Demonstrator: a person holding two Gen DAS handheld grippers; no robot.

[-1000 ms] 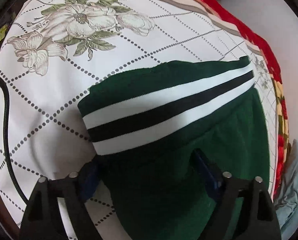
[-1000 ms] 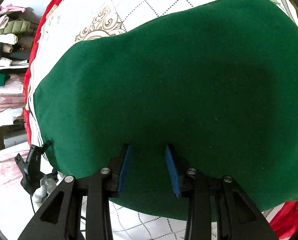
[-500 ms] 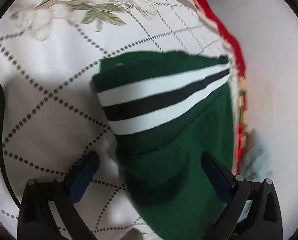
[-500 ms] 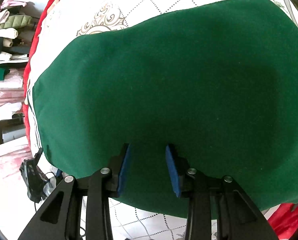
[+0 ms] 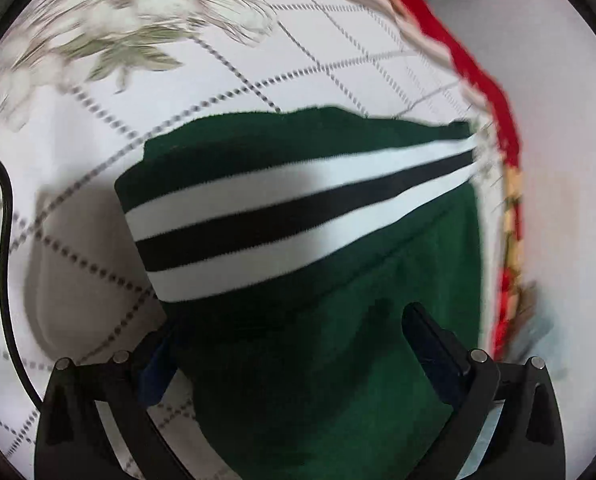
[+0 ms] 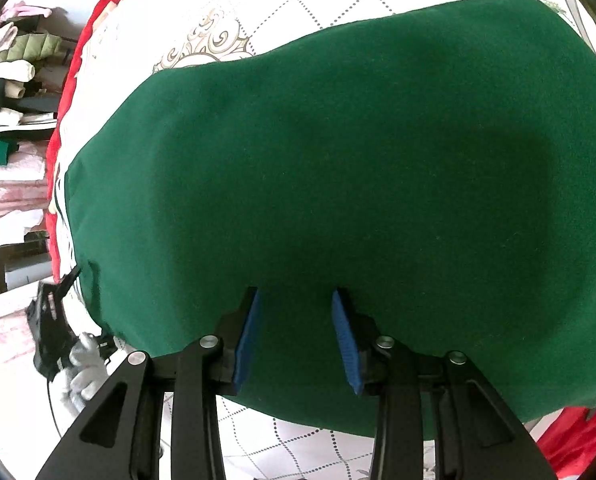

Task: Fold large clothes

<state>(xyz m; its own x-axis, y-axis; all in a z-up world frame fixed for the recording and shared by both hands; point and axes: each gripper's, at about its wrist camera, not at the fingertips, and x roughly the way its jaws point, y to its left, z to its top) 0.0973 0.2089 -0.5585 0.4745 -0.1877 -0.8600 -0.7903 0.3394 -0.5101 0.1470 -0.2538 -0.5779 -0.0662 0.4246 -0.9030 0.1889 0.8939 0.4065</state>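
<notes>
A dark green garment [image 5: 318, 400] with a white-black-white striped band [image 5: 298, 216] lies folded on a white quilt [image 5: 78, 200] with dotted diamonds and flowers. My left gripper [image 5: 294, 348] is open wide. Its fingers [image 5: 430, 344] stand either side of the narrow folded end just below the band, and the pads do not press it. In the right wrist view the garment's broad plain green panel [image 6: 338, 180] fills the frame. My right gripper [image 6: 296, 328] hovers low over its near edge, partly open, with flat cloth showing between the blue pads [image 6: 246, 340].
A black cable [image 5: 4, 240] runs down the quilt's left side. A red blanket border [image 5: 494, 92] marks the bed's edge, with grey floor beyond. In the right wrist view, piled clothes [image 6: 14, 60] sit on shelves at the left. A gloved hand [image 6: 82, 372] holds a black device by the garment's left edge.
The left gripper's jaws have spread wider and its view has swung and tilted over the striped band, now blurred. The right gripper and the green panel look the same.
</notes>
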